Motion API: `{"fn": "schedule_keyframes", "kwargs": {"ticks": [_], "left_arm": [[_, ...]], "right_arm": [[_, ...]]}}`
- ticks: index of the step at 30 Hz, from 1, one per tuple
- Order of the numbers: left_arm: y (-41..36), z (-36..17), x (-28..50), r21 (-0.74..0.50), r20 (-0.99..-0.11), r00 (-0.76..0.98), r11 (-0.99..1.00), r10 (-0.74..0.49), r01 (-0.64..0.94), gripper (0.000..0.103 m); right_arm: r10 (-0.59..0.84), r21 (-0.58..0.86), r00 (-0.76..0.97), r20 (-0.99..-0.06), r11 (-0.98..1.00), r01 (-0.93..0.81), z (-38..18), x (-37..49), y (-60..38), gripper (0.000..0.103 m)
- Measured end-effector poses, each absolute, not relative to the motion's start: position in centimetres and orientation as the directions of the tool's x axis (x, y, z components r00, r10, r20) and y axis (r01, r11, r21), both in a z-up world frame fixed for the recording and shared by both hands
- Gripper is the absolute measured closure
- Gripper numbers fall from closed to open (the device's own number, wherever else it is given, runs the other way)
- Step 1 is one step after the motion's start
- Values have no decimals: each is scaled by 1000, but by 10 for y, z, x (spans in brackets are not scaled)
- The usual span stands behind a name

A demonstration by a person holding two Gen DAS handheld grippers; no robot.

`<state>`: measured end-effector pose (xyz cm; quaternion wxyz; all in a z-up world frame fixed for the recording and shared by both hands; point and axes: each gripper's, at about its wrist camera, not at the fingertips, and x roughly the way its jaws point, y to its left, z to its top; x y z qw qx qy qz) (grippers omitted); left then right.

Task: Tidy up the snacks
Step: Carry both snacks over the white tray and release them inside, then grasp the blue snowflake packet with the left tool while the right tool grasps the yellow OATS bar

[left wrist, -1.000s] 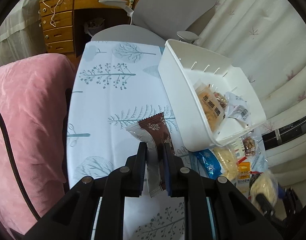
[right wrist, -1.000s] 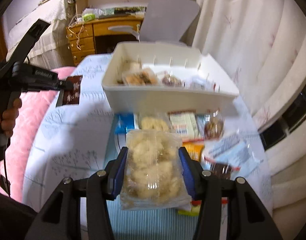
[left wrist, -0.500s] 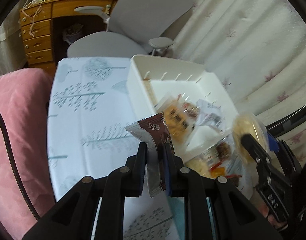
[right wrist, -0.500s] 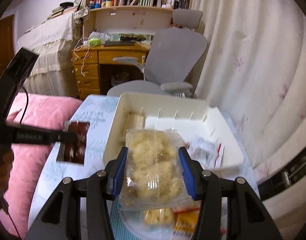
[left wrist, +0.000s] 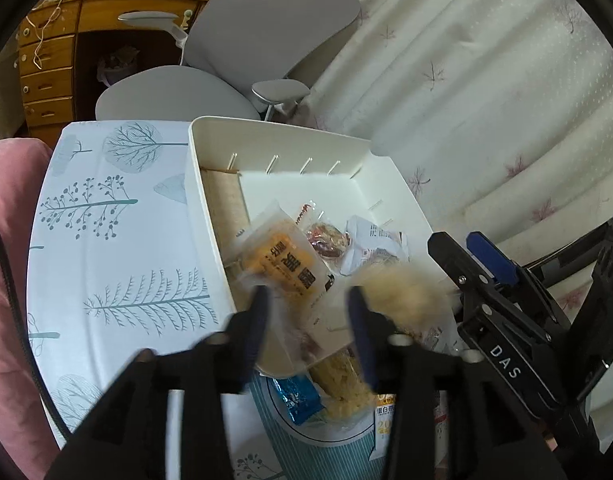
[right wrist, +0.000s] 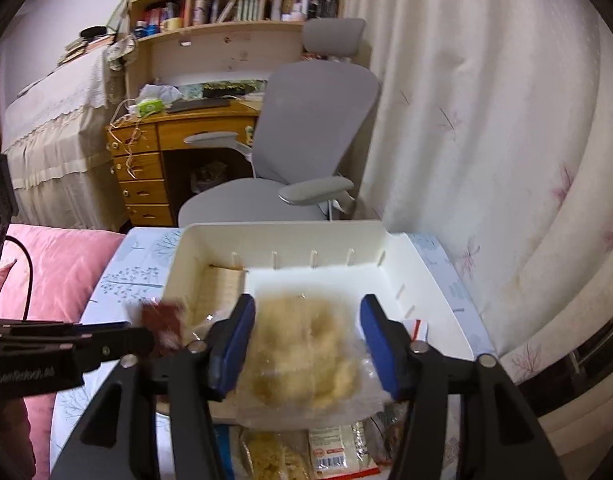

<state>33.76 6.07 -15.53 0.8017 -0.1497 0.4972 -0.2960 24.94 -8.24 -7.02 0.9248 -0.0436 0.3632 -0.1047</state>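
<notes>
Over white bin [left wrist: 210,216]: left gripper [left wrist: 308,316] just opened, fingers spread, nothing between. Only right view shows brown packet [right wrist: 162,322] beside it. Right gripper [right wrist: 306,344] just widened, fingers spread; pastry bag [right wrist: 302,356] loose between them, blurred.

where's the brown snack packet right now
In the right wrist view, the brown snack packet is blurred at the left rim of the white plastic bin, just off the left tool's tips.

My table [left wrist: 118,248], covered in tree-print cloth, carries the white bin [left wrist: 210,216] at its right edge, snack packets [left wrist: 338,396] at its near edge.
</notes>
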Motion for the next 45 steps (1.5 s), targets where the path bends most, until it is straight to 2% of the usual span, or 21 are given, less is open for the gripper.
{"fn": "schedule_keyframes", "kwargs": {"ticks": [1,2,7,9,14,20,33,40,45], "left_arm": [[60,-154,337,-532,-709,331,780,-623,329,47],[60,-153,336,-530,-708,331,779,-624,336,44],[61,-155,334,-498,-741,318,801,-592,332,37],[63,-159,333,-512,-745,306,802,-593,308,37],[77,-159,327,-555,-737,298,794,-607,246,24],[89,-162,316,-580,-739,285,791,-611,194,16],[84,-193,284,-570,-789,194,813,-582,122,16],[60,-214,269,-496,-849,139,860,-509,119,16],[37,-227,262,-405,-896,135,903,-423,140,21]], "right_arm": [[-233,-158,710,-664,972,172,-71,248,-85,41],[-241,-157,706,-666,970,183,-73,246,-88,40],[-261,-147,687,-679,964,222,-73,233,-101,36],[-267,-142,671,-692,961,236,-74,227,-104,36],[-271,-140,635,-723,958,250,-78,206,-104,36],[-282,-135,587,-758,950,283,-86,172,-107,36],[-260,-114,480,-838,943,312,-126,109,-107,35],[-203,-74,453,-868,955,287,-149,94,-106,35],[-180,-77,433,-883,967,245,-163,88,-104,35]]}}
